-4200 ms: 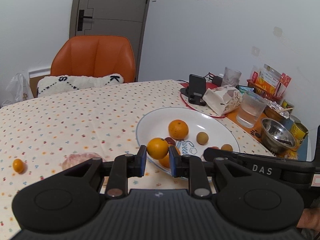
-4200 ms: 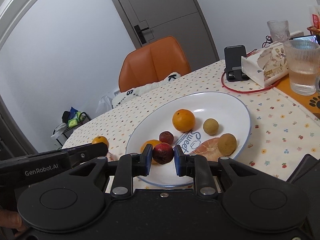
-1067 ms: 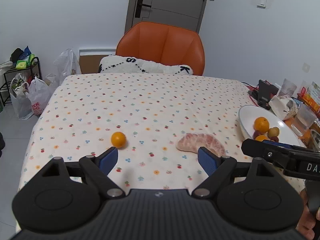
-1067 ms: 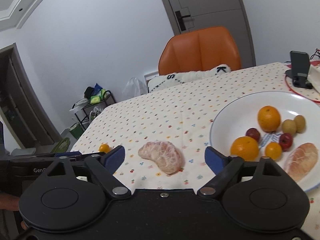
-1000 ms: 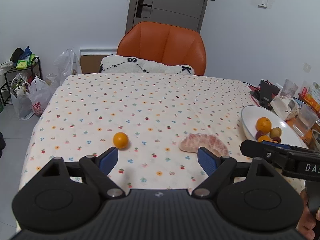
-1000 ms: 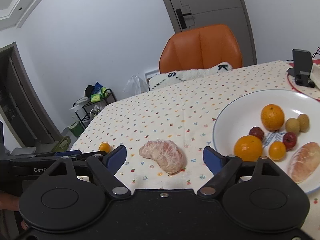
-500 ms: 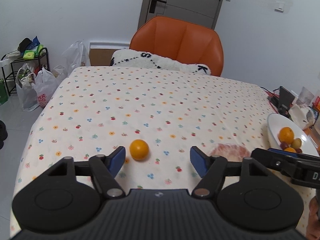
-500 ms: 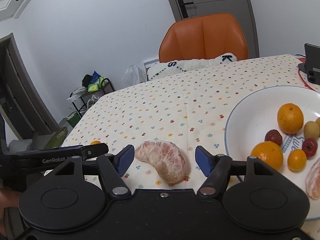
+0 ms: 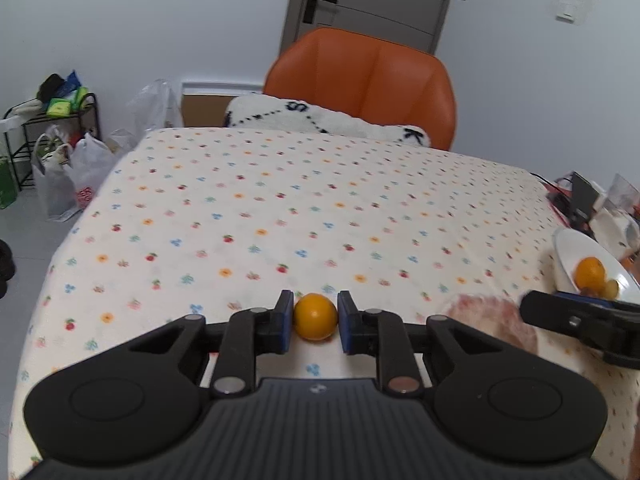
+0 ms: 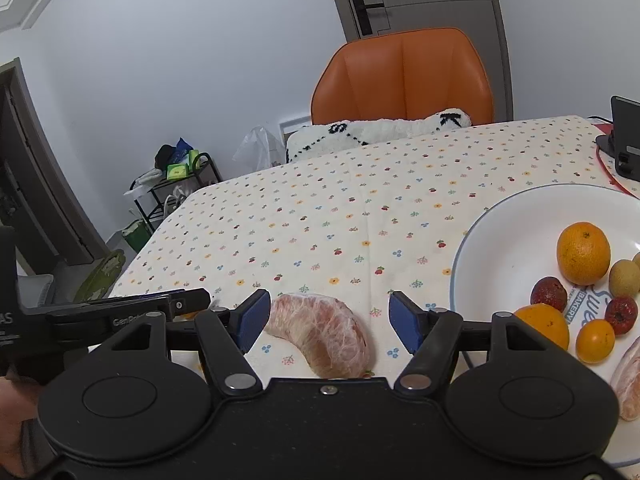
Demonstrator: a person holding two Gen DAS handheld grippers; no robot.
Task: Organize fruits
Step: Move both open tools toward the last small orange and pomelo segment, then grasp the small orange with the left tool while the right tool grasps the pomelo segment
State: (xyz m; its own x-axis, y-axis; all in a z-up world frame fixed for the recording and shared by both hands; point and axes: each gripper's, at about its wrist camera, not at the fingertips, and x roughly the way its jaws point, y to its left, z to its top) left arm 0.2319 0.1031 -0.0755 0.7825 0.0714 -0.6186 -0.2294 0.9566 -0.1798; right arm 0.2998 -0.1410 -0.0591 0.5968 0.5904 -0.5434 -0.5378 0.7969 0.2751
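We've got the left hand-held gripper (image 9: 315, 322) clamped on the small orange (image 9: 315, 316). Our right hand-held gripper (image 10: 328, 322) spreads wide around the pomelo segment (image 10: 322, 334) on the table (image 10: 360, 216).

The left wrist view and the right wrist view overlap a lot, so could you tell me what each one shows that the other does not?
Only the left wrist view shows the left gripper closed on the small orange.

Only the right wrist view shows the right gripper open around the pomelo segment, plus most of the plate's fruit, including a second segment.

Both show the tablecloth, the chair, the plate, its big orange and the pomelo segment.
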